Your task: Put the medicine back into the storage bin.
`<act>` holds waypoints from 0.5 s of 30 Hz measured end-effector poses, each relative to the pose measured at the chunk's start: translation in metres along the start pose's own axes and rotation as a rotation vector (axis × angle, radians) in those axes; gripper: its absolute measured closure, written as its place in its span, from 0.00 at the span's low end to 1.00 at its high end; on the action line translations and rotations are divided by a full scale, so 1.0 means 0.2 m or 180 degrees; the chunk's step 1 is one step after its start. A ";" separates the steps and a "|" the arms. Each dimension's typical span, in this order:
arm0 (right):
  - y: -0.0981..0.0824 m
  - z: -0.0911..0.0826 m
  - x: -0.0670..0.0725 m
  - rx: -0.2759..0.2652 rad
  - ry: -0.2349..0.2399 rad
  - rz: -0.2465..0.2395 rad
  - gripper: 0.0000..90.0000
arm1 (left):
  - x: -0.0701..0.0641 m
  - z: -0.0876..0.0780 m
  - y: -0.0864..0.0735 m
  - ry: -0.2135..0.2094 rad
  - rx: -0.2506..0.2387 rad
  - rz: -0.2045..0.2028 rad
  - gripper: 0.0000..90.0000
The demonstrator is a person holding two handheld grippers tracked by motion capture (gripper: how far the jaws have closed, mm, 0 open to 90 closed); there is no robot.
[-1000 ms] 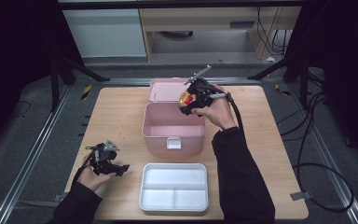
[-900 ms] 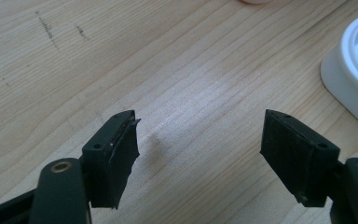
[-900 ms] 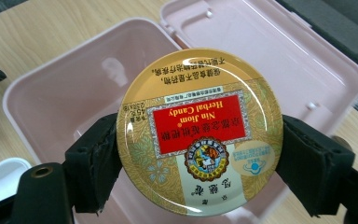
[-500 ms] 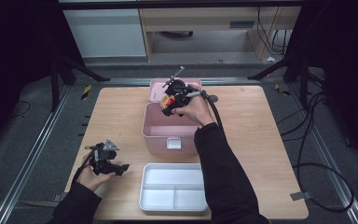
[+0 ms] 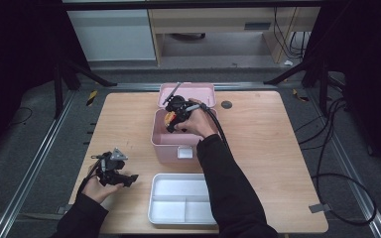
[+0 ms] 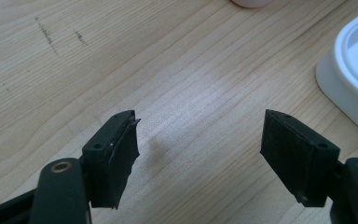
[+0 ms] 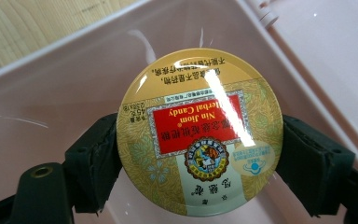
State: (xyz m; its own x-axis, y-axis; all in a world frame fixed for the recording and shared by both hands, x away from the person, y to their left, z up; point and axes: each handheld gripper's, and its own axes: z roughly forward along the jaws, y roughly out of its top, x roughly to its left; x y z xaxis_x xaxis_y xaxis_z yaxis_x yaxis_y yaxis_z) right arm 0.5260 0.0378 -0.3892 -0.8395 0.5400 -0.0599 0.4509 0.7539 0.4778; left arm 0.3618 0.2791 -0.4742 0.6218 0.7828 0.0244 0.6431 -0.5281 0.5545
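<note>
A round gold candy tin (image 7: 199, 137) with a red label sits clamped between the two black jaws of my right gripper (image 7: 200, 158), held just over the inside of the open pink box (image 7: 51, 116). From above, the right gripper (image 5: 172, 119) with the tin (image 5: 169, 118) hangs over the pink box (image 5: 168, 141), whose lid (image 5: 198, 91) lies back behind it. My left gripper (image 5: 121, 177) rests low at the table's front left, jaws wide apart with only bare wood between them (image 6: 198, 149).
A white divided tray (image 5: 181, 198) lies at the front of the wooden table (image 5: 278, 148), its corner (image 6: 349, 79) just right of the left gripper. A cable trails from the right gripper along the forearm. Metal rails and dark stands flank the table.
My right gripper has carried the tin leftward and down, from above the box's back right corner to over its opening. The left gripper has kept still.
</note>
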 end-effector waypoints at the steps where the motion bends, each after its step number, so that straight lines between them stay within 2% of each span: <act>1: 0.00 0.01 0.00 0.0004 0.0008 -0.0038 0.23 | 0.00 0.00 0.00 -0.0003 -0.0002 0.0004 0.29; 3: 0.00 0.04 0.00 0.0032 0.0033 0.0007 0.23 | 0.00 0.00 0.00 -0.0003 -0.0011 0.0012 0.29; 6: 0.00 0.08 -0.01 0.0080 0.0046 -0.0086 0.23 | -0.01 0.00 0.01 -0.0006 -0.0013 0.0023 0.29; 9: 0.00 0.11 0.00 0.0132 0.0070 -0.0048 0.23 | -0.01 0.00 0.01 -0.0008 -0.0011 0.0031 0.29; 11: 0.00 0.14 0.00 0.0162 0.0085 -0.0100 0.23 | -0.01 0.00 0.01 -0.0007 -0.0005 0.0029 0.29; 15: 0.00 0.17 0.01 0.0187 0.0124 -0.0066 0.23 | -0.01 0.00 0.00 -0.0007 -0.0011 0.0025 0.29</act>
State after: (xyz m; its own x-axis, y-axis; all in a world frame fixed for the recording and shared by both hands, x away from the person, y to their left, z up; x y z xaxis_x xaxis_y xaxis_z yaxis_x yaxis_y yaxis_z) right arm 0.5344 0.0519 -0.4184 -0.8595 0.5100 -0.0347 0.4493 0.7861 0.4244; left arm 0.3614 0.2778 -0.4734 0.6278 0.7779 0.0269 0.6367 -0.5330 0.5572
